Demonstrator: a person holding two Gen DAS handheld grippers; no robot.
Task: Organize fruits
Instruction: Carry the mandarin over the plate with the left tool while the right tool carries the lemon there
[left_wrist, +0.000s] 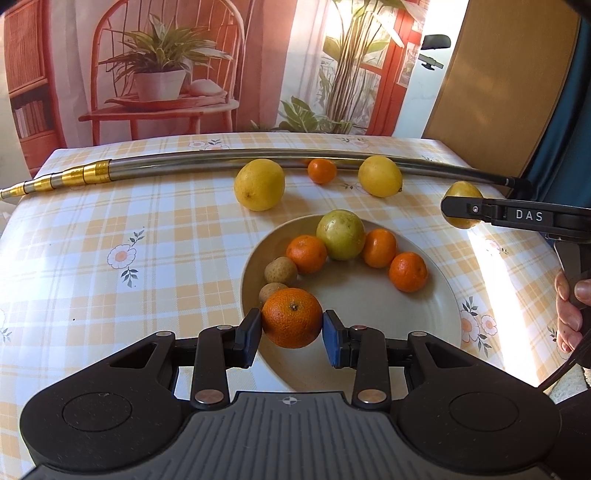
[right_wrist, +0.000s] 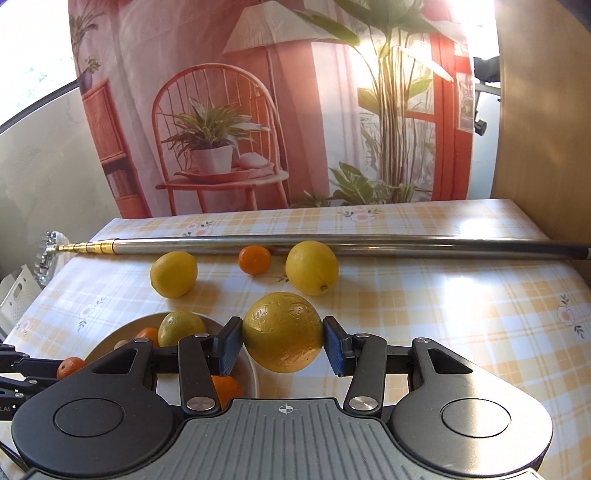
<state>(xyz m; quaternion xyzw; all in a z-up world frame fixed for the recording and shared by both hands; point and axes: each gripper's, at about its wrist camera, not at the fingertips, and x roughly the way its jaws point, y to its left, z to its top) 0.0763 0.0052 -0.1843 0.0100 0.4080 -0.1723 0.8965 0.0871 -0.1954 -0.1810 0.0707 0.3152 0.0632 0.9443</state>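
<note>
The right gripper reads "DAS" in white letters

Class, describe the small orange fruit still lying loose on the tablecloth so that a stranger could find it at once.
Start at the long metal pole lying across the far side of the checked tablecloth. Just in front of it lie two lemons, one on the left and one on the right. Between them sits the loose mandarin: smaller than both, orange not yellow, and the only mandarin that is neither on the plate nor gripped.

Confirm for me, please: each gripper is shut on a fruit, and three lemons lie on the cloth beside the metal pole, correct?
Not quite: the right wrist view shows two lemons and one small mandarin beside the metal pole. Each gripper does hold a fruit.
</note>
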